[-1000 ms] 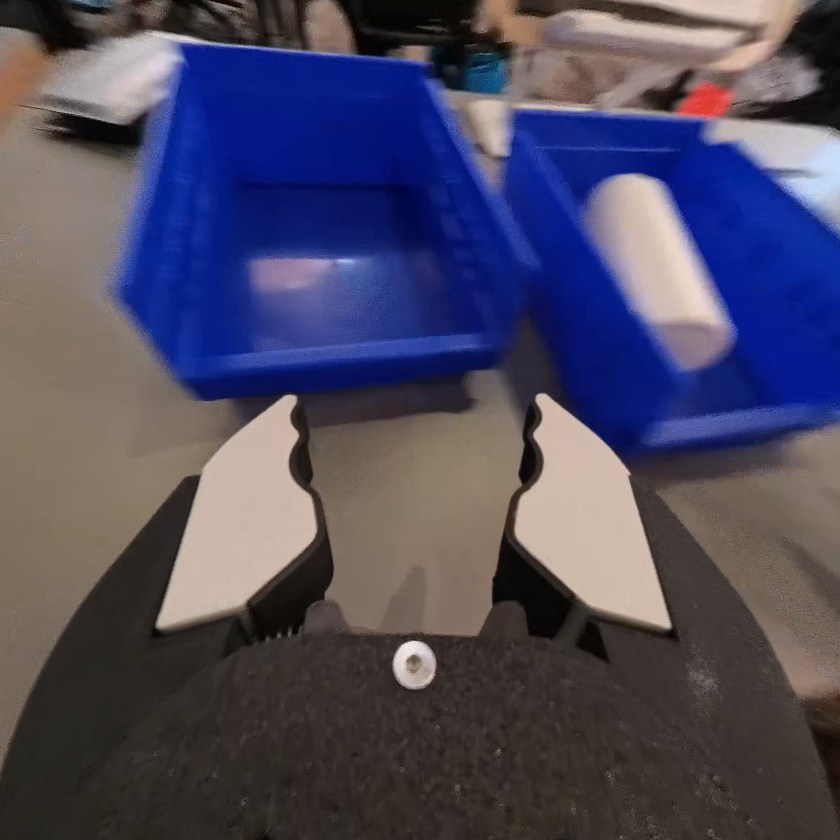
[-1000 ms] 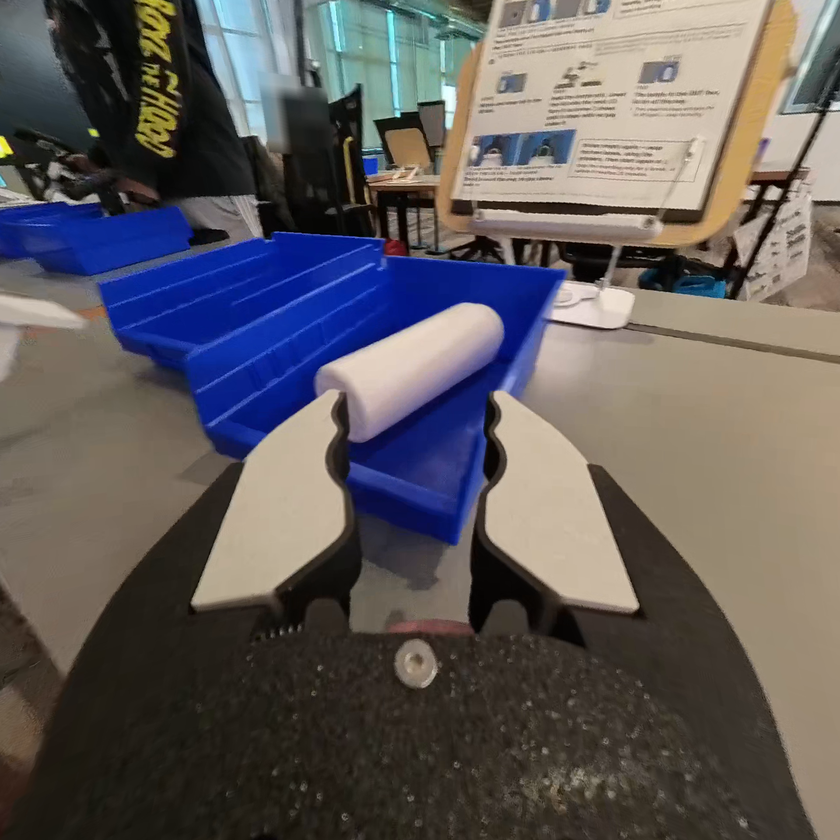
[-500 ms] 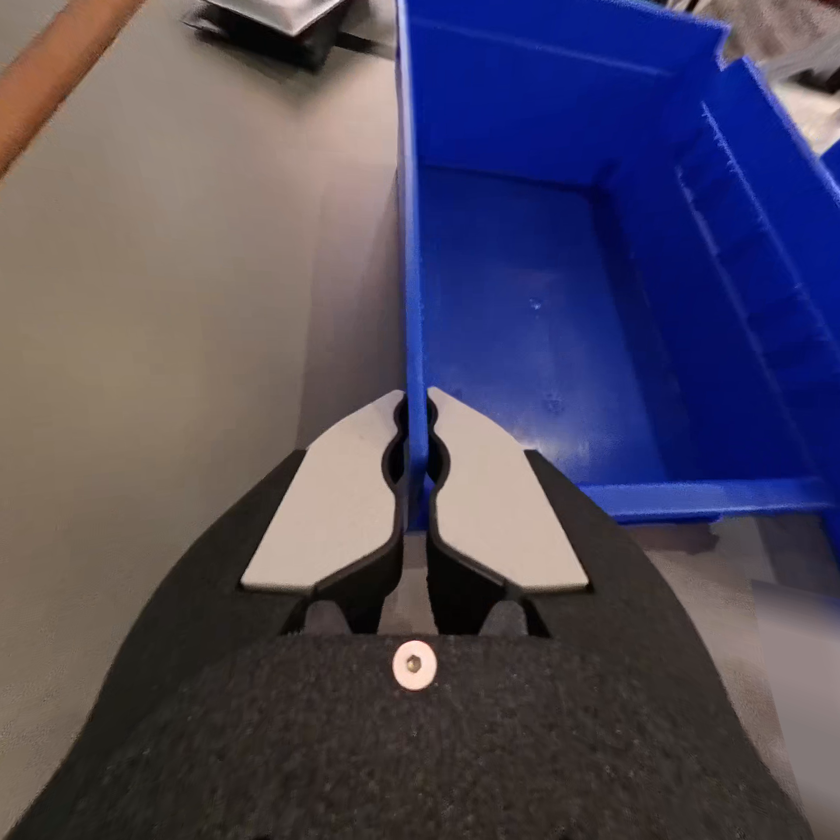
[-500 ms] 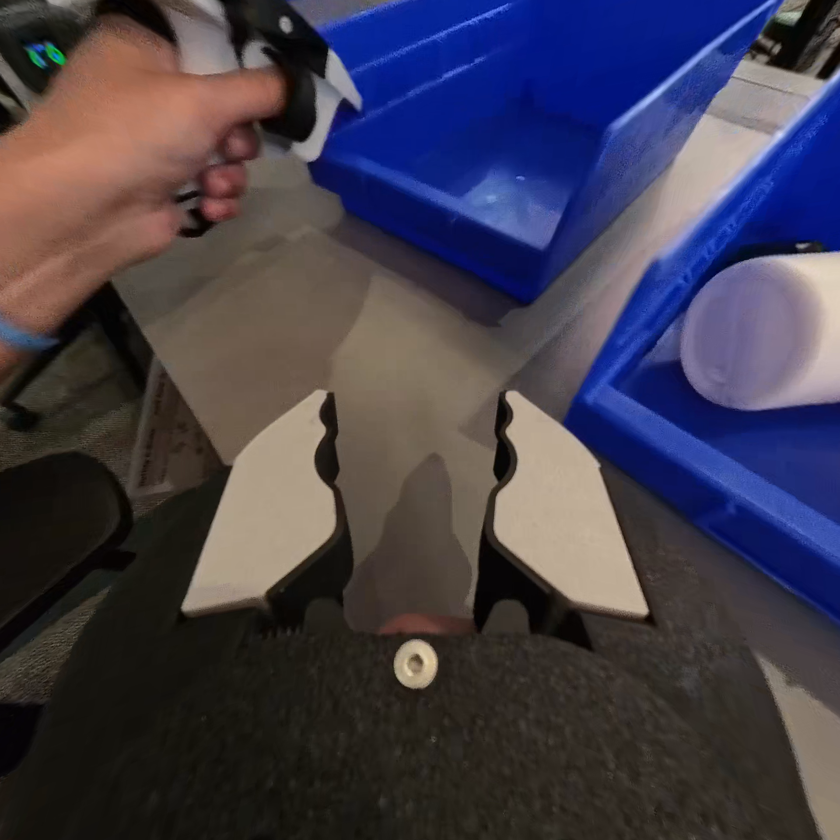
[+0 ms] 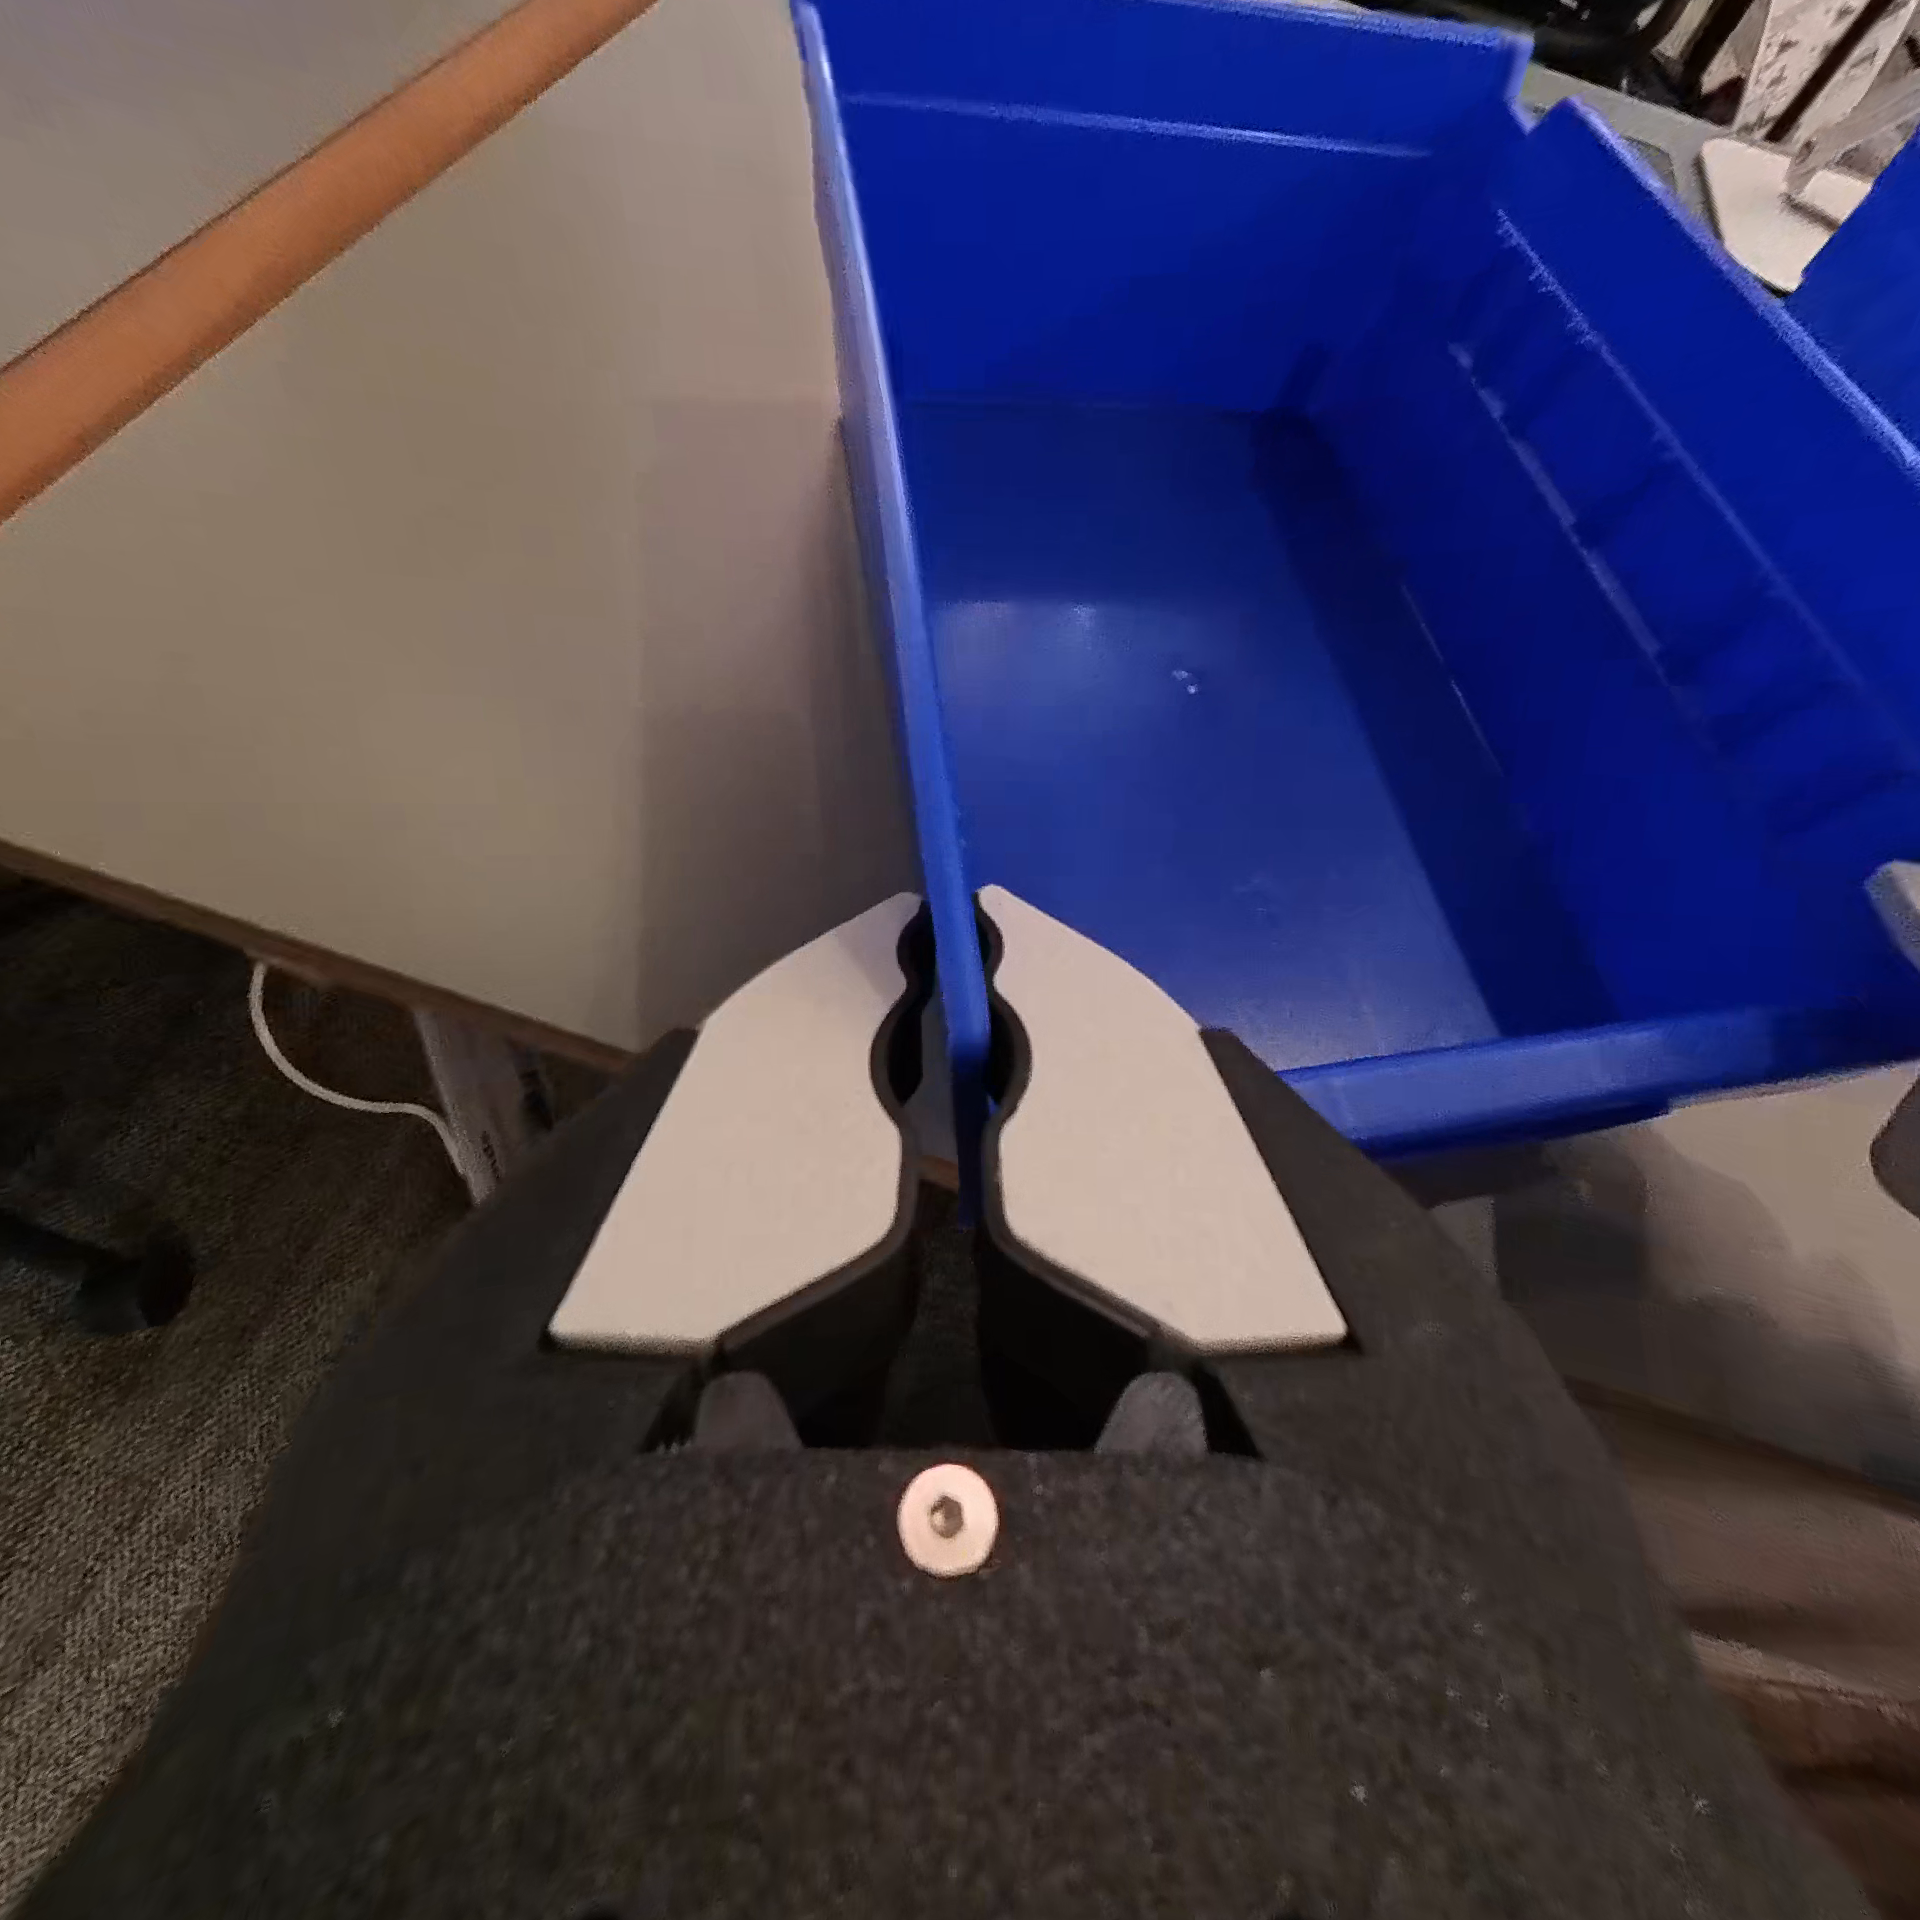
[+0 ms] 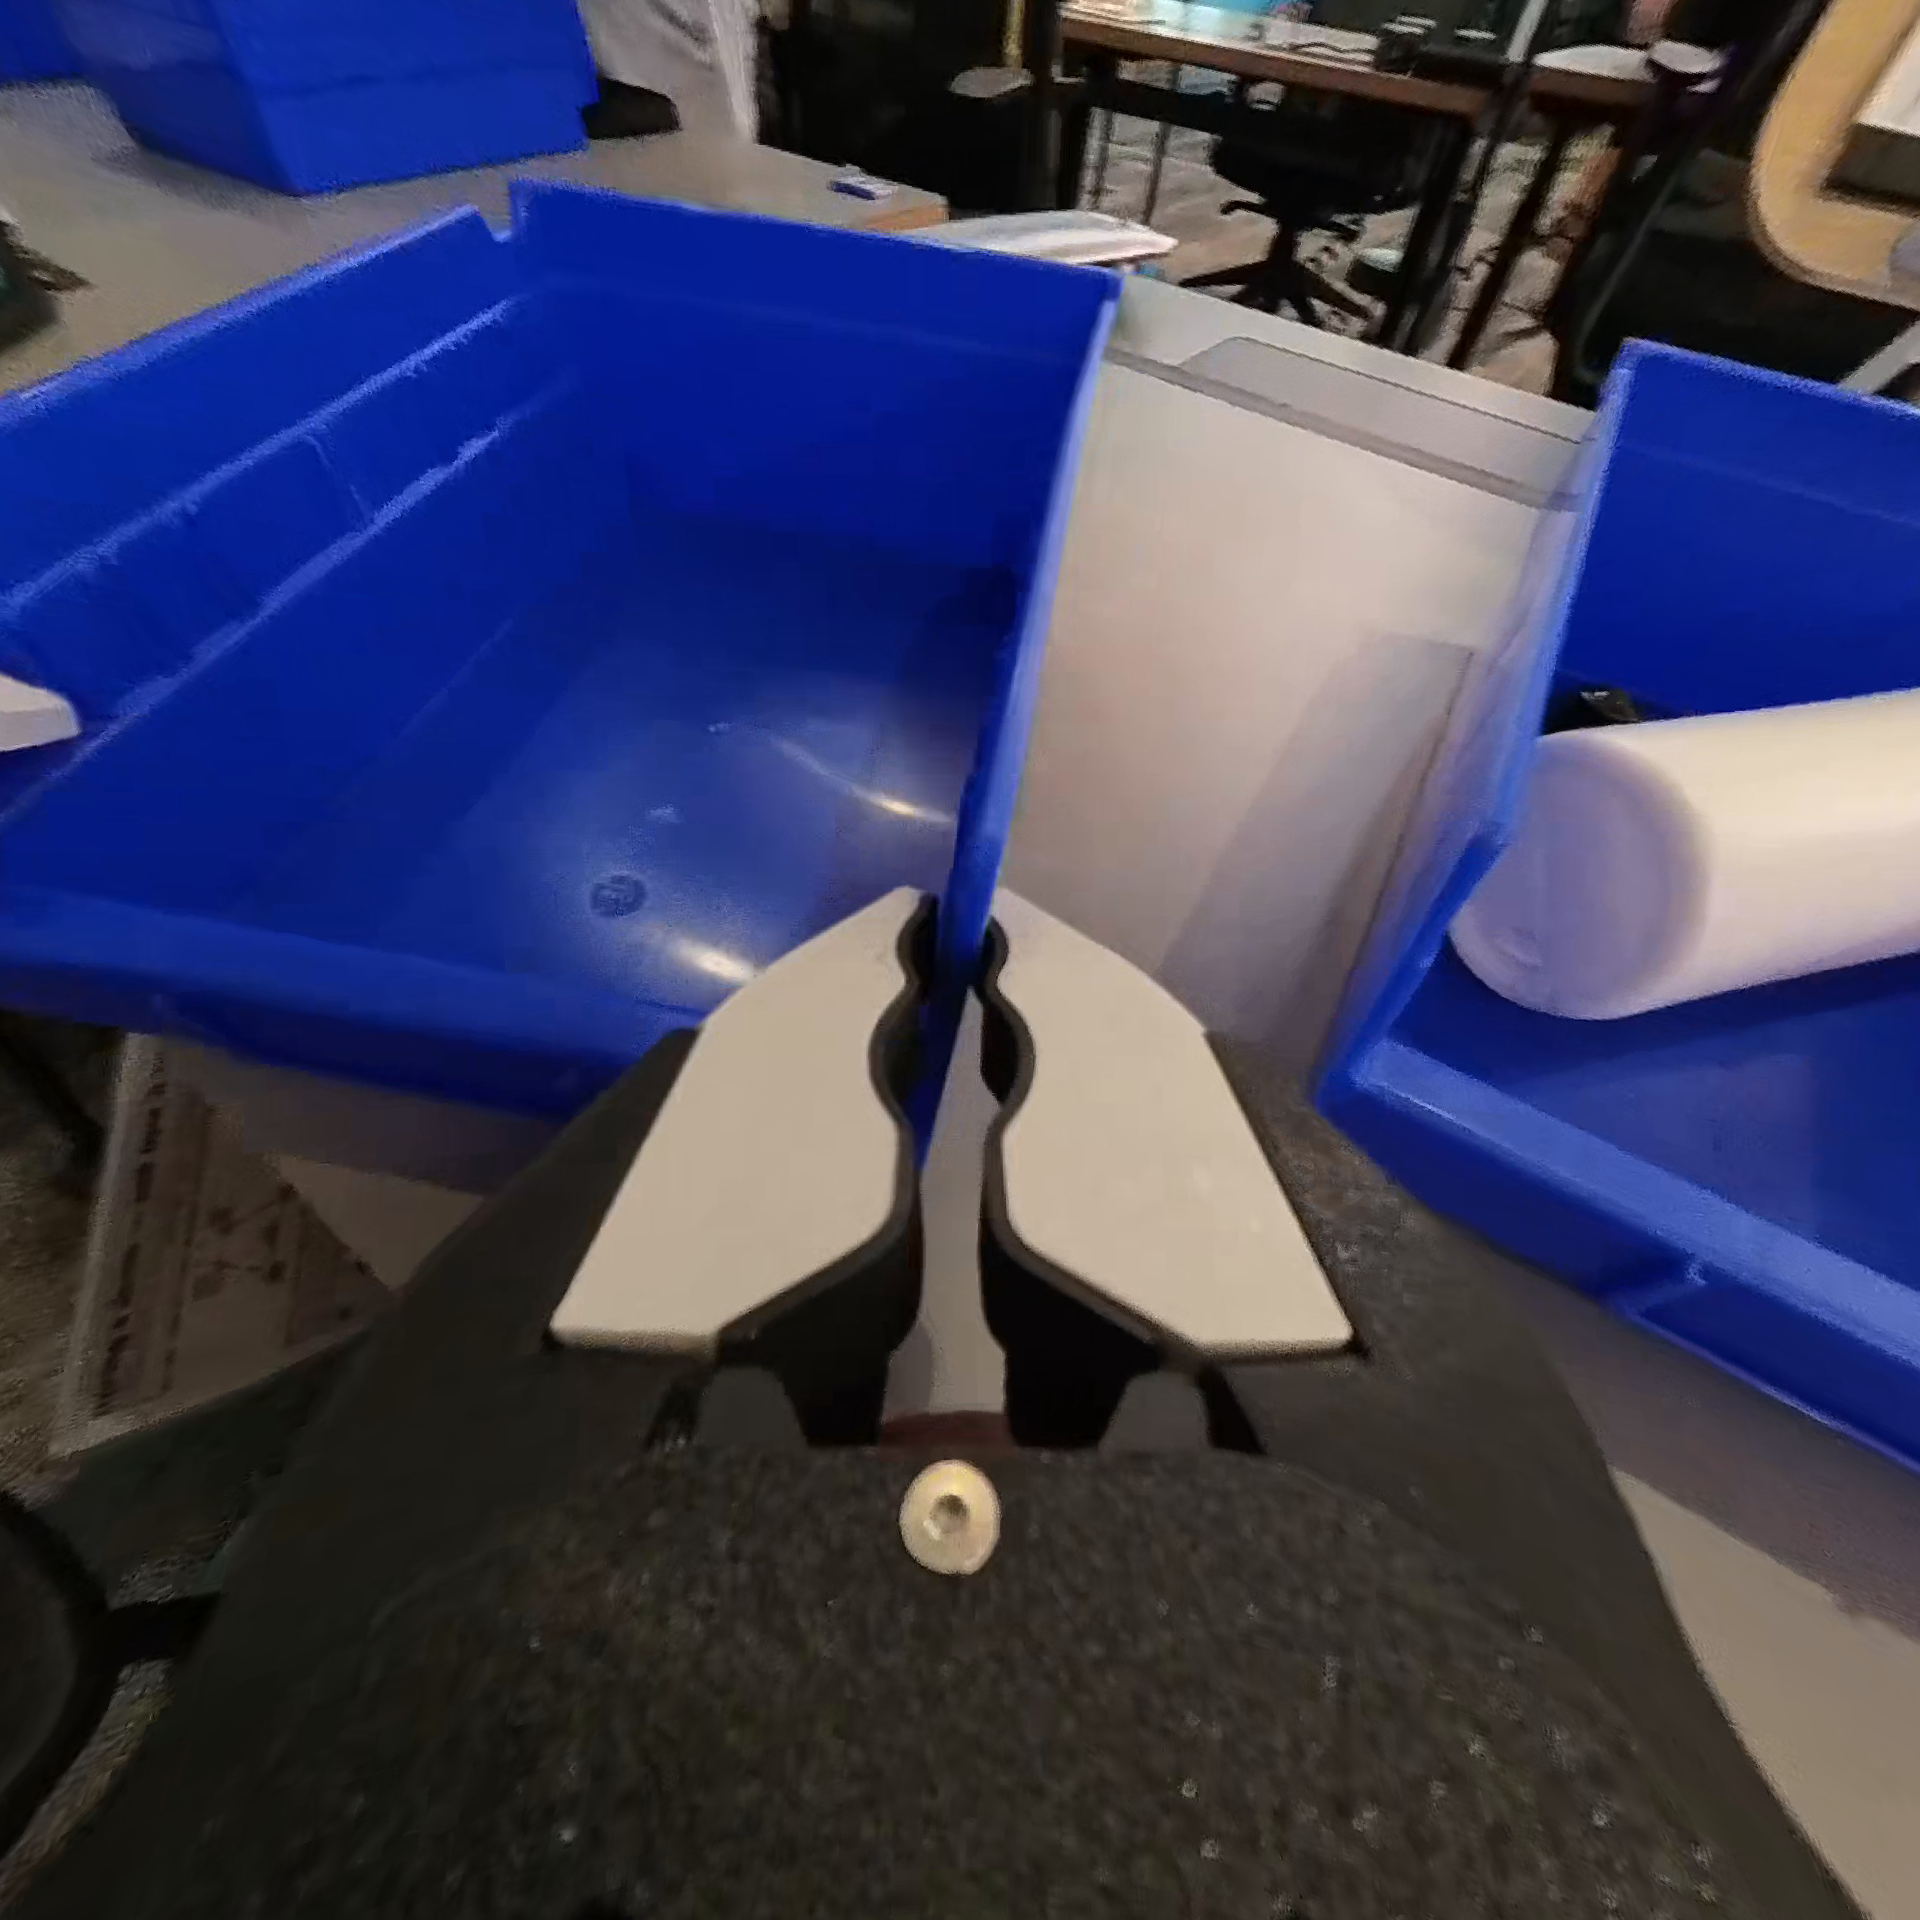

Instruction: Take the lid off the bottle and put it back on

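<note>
An empty blue bin point(image 5: 1091, 239) stands on the grey table point(image 5: 416, 520). My left gripper point(image 5: 951, 920) is shut on the bin's left side wall near its front corner. My right gripper point(image 6: 951, 925) is shut on the same bin's point(image 6: 727, 312) right side wall. A white bottle point(image 6: 1683, 862) lies on its side in a second blue bin point(image 6: 1714, 1174) to the right. I cannot make out its lid. A grey fingertip of the other gripper shows at the edge of each view, at the right in the left wrist view point(image 5: 1896, 909) and at the left in the right wrist view point(image 6: 31, 712).
The table's front edge and the carpet floor point(image 5: 125, 1403) lie close below my left gripper. More blue bins point(image 6: 312, 94) stand at the far left. Office chairs and desks point(image 6: 1299, 125) stand behind the table.
My left gripper closed on the bin's left wall and has kept hold. My right gripper was open above the table half a second ago and has now shut on the bin's right wall.
</note>
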{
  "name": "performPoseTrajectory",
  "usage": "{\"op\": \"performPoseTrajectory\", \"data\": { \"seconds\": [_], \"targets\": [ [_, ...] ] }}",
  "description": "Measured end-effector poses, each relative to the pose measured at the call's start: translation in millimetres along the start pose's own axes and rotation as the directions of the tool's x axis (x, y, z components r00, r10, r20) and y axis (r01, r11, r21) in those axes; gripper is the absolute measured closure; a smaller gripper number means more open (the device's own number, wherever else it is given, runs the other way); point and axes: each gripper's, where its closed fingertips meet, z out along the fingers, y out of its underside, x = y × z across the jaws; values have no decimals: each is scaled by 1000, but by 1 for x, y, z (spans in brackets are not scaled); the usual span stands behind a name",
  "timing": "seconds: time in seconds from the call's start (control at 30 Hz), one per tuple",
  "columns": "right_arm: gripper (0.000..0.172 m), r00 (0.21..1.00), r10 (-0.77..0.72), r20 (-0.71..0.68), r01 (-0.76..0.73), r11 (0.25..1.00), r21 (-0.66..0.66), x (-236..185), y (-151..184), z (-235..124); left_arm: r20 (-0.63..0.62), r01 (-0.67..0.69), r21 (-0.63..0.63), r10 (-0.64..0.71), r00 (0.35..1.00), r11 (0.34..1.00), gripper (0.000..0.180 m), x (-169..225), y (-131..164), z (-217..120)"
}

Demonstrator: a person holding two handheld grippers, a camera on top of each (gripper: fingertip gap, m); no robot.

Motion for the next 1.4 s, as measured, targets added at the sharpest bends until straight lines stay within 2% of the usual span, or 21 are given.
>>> {"op": "performPoseTrajectory", "data": {
  "seconds": [0.13,0.23,0.33,0.4,0.5,0.57,0.7,0.77,0.83,0.93,1.03,1.1,1.2,1.3,1.37,1.4],
  "targets": [
    [167,1000,-3,17,3,1000,4,-2,-2,-8,27,-18,15,18,999,1000,176,3,5,-16],
    [168,1000,6,11,-6,999,48,7,-20,-21,-20,18,58,-17,1000,998,174,19,-5,-34],
    [169,1000,25,-10,-24,992,123,29,-54,-42,-63,19,144,-10,998,989,173,48,-34,-53],
    [169,999,38,-39,-30,982,186,52,-80,-62,-90,-7,216,27,996,976,174,76,-65,-65],
    [168,991,28,-134,12,955,296,102,-120,-100,-136,-65,314,113,984,947,175,134,-114,-77],
    [168,976,44,-215,36,934,356,146,-141,-130,-195,-96,354,173,965,930,176,186,-140,-81],
    [169,921,151,-358,10,912,410,254,-154,-186,-313,-132,393,267,911,910,175,311,-163,-75],
    [169,885,186,-427,-2,918,396,315,-142,-205,-361,-145,390,295,885,909,174,377,-158,-62],
    [169,849,231,-475,-45,928,371,378,-116,-219,-394,-182,371,332,857,911,173,443,-140,-43],
    [168,814,246,-527,-113,956,271,465,-57,-230,-429,-240,335,374,822,911,171,530,-96,-16],
    [168,805,296,-515,-206,952,225,529,13,-242,-459,-316,281,416,785,906,169,597,-39,5],
    [169,801,331,-498,-254,942,218,555,55,-254,-478,-358,244,433,764,901,169,627,-2,16],
    [169,786,318,-531,-281,948,151,579,103,-263,-501,-395,194,437,747,898,169,652,42,30],
    [167,777,276,-566,-301,952,51,590,133,-261,-522,-386,176,418,743,905,166,661,65,40],
    [164,756,348,-554,-430,903,-19,590,159,-254,-595,-318,149,342,727,936,160,664,71,37],
    [165,738,414,-533,-468,883,38,590,157,-253,-622,-307,116,310,719,945,159,664,73,36]
  ]
}}
